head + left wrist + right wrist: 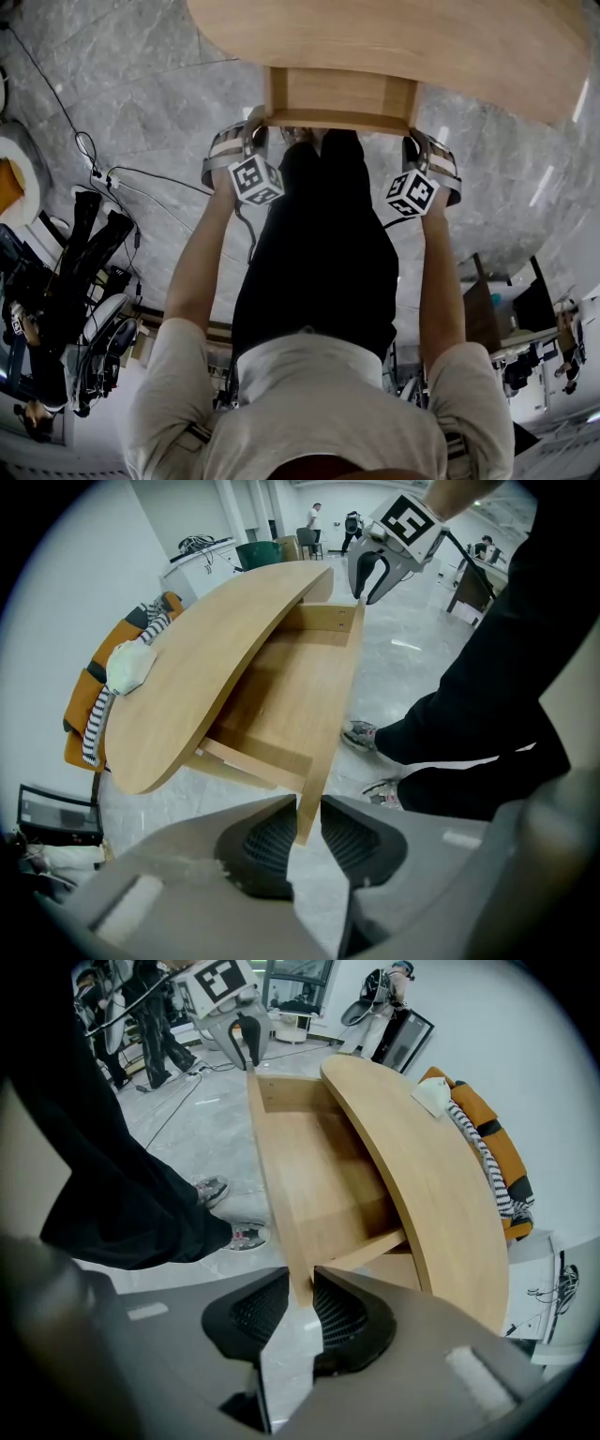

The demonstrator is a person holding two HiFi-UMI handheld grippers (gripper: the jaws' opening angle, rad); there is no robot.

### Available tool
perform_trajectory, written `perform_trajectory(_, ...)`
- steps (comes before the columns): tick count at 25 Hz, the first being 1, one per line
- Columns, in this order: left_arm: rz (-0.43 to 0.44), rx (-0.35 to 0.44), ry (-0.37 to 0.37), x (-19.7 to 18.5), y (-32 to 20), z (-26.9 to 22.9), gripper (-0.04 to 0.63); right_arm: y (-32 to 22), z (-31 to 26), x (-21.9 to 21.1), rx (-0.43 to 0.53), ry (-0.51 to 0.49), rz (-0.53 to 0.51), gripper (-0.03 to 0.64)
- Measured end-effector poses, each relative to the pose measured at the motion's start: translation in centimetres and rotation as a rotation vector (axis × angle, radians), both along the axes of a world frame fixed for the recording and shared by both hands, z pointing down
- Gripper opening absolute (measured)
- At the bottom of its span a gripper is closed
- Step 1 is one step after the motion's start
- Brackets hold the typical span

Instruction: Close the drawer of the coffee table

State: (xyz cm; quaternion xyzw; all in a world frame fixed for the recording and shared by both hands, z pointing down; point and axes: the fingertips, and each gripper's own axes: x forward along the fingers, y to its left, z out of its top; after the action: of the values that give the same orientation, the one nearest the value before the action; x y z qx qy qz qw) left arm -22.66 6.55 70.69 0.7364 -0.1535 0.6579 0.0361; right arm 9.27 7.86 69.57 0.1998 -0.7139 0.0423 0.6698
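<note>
The drawer (339,92) stands pulled out at the near side of the coffee table (403,42). Our left gripper (306,829) and right gripper (302,1302) each clamp its front board; we judge the whole push remains.

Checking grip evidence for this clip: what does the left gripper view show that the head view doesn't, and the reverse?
Only the left gripper view shows the left hand-held gripper with its jaws closed on the end of the drawer front, and an orange seat with a striped cloth beyond the table. Only the head view shows the person's arms and cables on the floor. Both show the open drawer under the wooden tabletop, with the right hand-held gripper at the front's other end.
</note>
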Motion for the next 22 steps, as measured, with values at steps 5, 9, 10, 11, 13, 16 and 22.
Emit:
perform_trajectory(5,-0.010,0.005,-0.004,0.0,-0.3,-0.3,0.104,-0.3,-0.3,0.0,0.004,-0.001,-0.001,0.086)
perform_trajectory(9,-0.016,0.002,-0.005,0.1,-0.7,-0.5,0.104,-0.8,-0.5,0.1,0.002,0.001,-0.003,0.086)
perform_trajectory(10,-0.018,0.001,-0.007,0.1,-0.8,-0.5,0.104,-1.0,-0.5,0.2,0.000,0.002,-0.004,0.086)
perform_trajectory(11,-0.020,0.001,-0.009,0.1,-0.8,-0.4,0.104,-1.1,-0.5,0.3,0.000,0.002,-0.003,0.086)
perform_trajectory(13,-0.023,0.000,-0.011,0.2,-0.9,-0.4,0.104,-1.2,-0.6,0.4,-0.001,0.003,-0.002,0.086)
perform_trajectory(16,-0.028,-0.003,-0.009,0.3,-1.1,-0.2,0.104,-1.6,-0.4,0.5,-0.004,0.004,-0.005,0.086)
perform_trajectory(22,-0.036,-0.006,-0.010,0.6,-2.0,-0.1,0.104,-2.7,-0.3,0.7,-0.004,0.007,-0.006,0.086)
